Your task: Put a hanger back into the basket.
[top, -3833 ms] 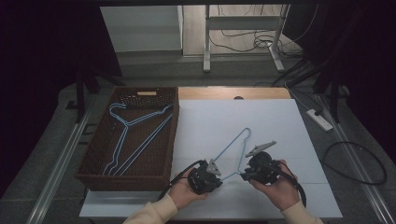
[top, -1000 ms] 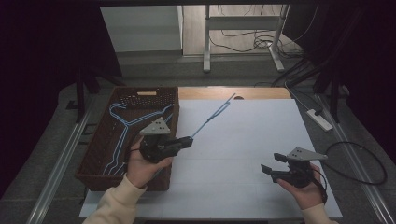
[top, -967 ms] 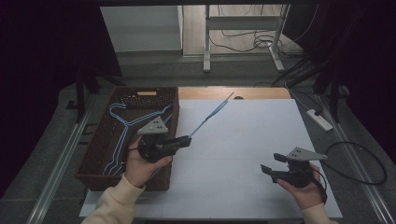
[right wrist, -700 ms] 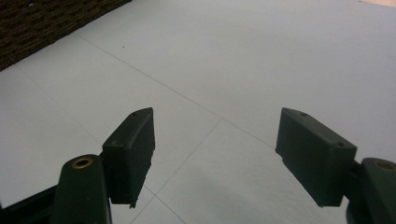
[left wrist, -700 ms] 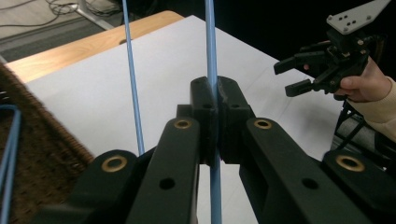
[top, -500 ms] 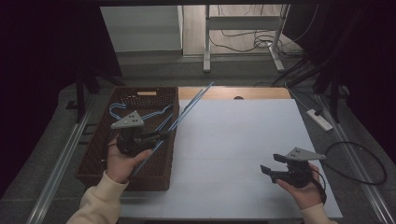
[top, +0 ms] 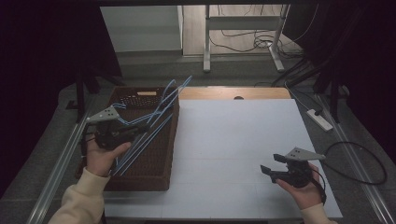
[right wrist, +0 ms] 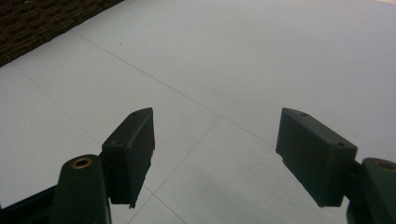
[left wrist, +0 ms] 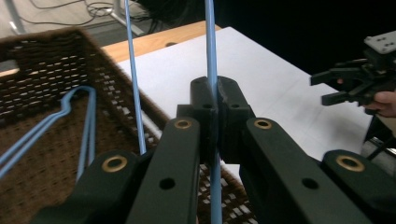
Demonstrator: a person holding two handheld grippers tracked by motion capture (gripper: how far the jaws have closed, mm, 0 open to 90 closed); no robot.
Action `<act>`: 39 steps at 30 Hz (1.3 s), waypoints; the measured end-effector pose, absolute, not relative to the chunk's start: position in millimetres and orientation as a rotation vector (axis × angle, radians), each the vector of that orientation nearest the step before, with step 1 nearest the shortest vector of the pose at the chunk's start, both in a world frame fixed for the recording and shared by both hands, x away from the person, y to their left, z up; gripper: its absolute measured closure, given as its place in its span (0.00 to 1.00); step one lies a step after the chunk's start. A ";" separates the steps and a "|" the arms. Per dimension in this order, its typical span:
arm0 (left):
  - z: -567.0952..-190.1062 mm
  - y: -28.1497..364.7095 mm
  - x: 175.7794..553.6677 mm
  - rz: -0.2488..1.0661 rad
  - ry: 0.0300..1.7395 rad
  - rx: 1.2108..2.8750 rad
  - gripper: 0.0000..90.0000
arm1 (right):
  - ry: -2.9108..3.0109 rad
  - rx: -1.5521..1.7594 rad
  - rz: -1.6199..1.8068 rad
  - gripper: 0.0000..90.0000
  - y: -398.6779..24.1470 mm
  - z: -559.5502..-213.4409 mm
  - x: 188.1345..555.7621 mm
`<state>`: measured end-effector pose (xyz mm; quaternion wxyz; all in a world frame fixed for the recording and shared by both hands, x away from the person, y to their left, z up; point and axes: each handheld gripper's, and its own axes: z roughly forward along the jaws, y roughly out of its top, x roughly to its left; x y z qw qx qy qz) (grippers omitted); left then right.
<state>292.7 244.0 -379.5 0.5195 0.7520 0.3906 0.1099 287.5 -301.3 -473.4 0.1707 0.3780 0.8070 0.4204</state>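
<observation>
While the left gripper (left wrist: 215,116) pinches the light, springy blue hanger (top: 154,122) above the basket (top: 159,158), the right gripper (right wrist: 212,158) gapes empty.

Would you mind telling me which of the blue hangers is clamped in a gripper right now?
The raised blue hanger, tilted above the wicker basket: the left gripper is shut on its wire. The other hanger lies untouched inside the basket.

A white sheet covers the bench (top: 243,140), leaving a wooden strip (top: 233,93) bare along the far edge. On the floor to the right lie a white power strip (top: 320,119) and a looping black cable (top: 355,163). Grey table legs (top: 205,42) stand beyond, with tangled cables (top: 243,39).
</observation>
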 end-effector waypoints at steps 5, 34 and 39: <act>-387.1 260.0 300.0 0.260 0.969 1.807 0.96 | 2.291 1.074 1.191 0.32 -300.8 -473.6 287.4; -424.7 286.8 308.8 0.148 1.066 1.893 0.96 | 2.297 1.074 1.174 0.32 -298.4 -473.7 287.5; -432.0 283.7 312.9 0.130 1.092 1.927 0.96 | 2.295 1.076 1.179 0.32 -298.2 -473.1 286.9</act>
